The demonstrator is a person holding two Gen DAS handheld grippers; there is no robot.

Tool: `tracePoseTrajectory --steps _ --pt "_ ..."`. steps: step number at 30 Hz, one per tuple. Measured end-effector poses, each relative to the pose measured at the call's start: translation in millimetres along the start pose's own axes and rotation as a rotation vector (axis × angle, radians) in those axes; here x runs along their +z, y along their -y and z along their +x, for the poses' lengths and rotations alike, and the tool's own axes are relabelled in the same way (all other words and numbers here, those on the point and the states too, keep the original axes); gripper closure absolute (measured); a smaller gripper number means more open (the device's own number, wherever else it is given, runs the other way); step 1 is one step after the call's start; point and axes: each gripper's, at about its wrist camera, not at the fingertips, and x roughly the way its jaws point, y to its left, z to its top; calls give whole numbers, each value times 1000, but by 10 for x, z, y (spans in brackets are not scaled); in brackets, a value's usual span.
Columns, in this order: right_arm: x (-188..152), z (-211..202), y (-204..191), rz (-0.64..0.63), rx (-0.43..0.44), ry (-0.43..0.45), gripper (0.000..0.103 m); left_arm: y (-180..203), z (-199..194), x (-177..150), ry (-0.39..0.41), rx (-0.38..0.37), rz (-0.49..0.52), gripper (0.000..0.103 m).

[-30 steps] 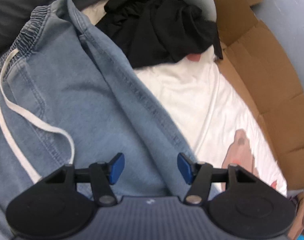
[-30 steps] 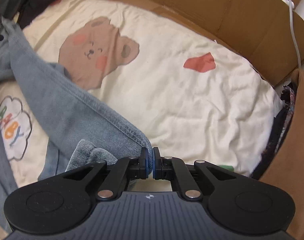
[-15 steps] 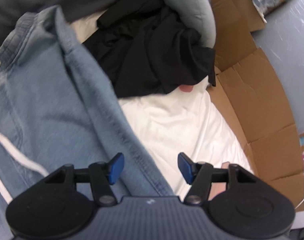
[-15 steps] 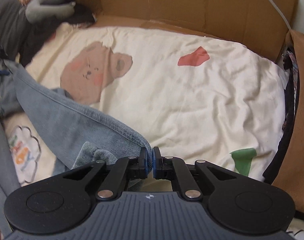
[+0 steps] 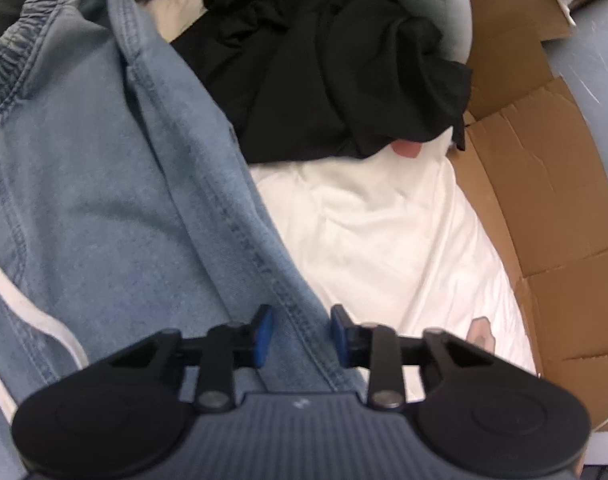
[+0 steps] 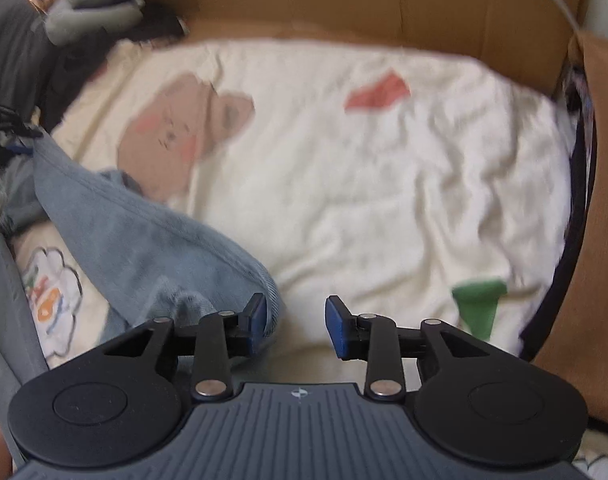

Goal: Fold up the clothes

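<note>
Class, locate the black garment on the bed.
In the left wrist view, the black garment lies bunched at the top, beside the jeans, on the white sheet.

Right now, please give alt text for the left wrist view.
The left gripper jaws are closing around a seamed edge of blue denim pants on a white sheet. A black garment lies beyond, cardboard at right.

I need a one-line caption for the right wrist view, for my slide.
Right gripper opening beside the hem of the denim trousers on a bear-print blanket.
</note>
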Motion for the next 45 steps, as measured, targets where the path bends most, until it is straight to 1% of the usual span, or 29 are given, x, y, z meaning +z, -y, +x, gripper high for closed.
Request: tracePoseTrajectory --steps 2,3,4,5,6,7,8,10,13,16,18,19,20,21,23,25,27,30,32,34,35,37,38,39,40,41,42,44,45 --pt "-31 32 41 32 22 -12 64 14 21 -2 -1 -16 16 78" --pt "-41 38 60 51 50 -15 64 27 19 -10 3 -14 31 79" --pt "-48 36 78 68 83 -13 65 48 23 -10 7 -14 46 83" --pt "-52 34 95 83 105 -10 68 55 25 -13 10 -12 55 86" --pt "-50 32 109 92 116 -12 81 60 26 -17 12 -10 63 87" --pt "-47 30 123 102 128 -13 89 62 31 -13 14 -12 67 88" --pt "-42 22 137 114 143 -12 99 63 37 -8 17 -15 70 91" --pt "-27 -21 145 116 144 4 101 64 26 -2 29 -26 67 93" --pt "34 -111 122 84 112 35 101 72 3 9 48 -46 61 96" --pt "138 -129 130 86 92 35 102 130 -66 19 76 -70 72 96" --pt "211 -79 125 70 87 5 99 171 -84 42 88 -82 74 96" --pt "247 -33 136 81 89 -21 99 189 -81 59 91 -87 74 96" --pt "274 9 157 99 90 -41 96 202 -81 71 91 -89 73 96" --pt "306 57 182 127 95 -61 83 220 -70 79 93 -90 71 96" --pt "347 91 240 183 99 -67 61 259 -46 94 97 -92 68 96" --pt "401 109 297 241 117 -74 61 260 -34 86 99 -95 66 96" --pt "451 155 311 270 130 -111 59 244 -19 77 100 -100 61 96" --pt "477 272 254 272 138 -204 59 221 -8 49 102 -100 62 96" --pt "484 346 234 292 119 -252 59 217 -19 37 106 -99 70 96" --pt "480 474 238 315 67 -341 59 218 -29 30 108 -96 79 96" --pt "486 535 237 325 62 -382 59 218 -30 25 111 -96 77 96" --pt "536 582 195 313 36 -417 59 218 -31 13 117 -98 72 96" --pt "565 590 147 283 31 -434 60 213 -30 4 120 -100 66 96" --pt "592 598 100 253 27 -451 61 206 -27 -6 124 -102 61 96" --pt "604 612 49 212 24 -479 64 194 -28 -21 128 -104 57 97" --pt "600 598 5 165 15 -482 87 179 -30 -38 131 -103 54 97" --pt "596 584 -39 118 6 -484 101 161 -30 -42 132 -105 51 97" --pt "591 525 -113 24 -2 -477 102 124 -28 -48 135 -109 44 98" --pt "601 477 -121 0 -9 -463 102 122 -29 -40 136 -114 42 98"
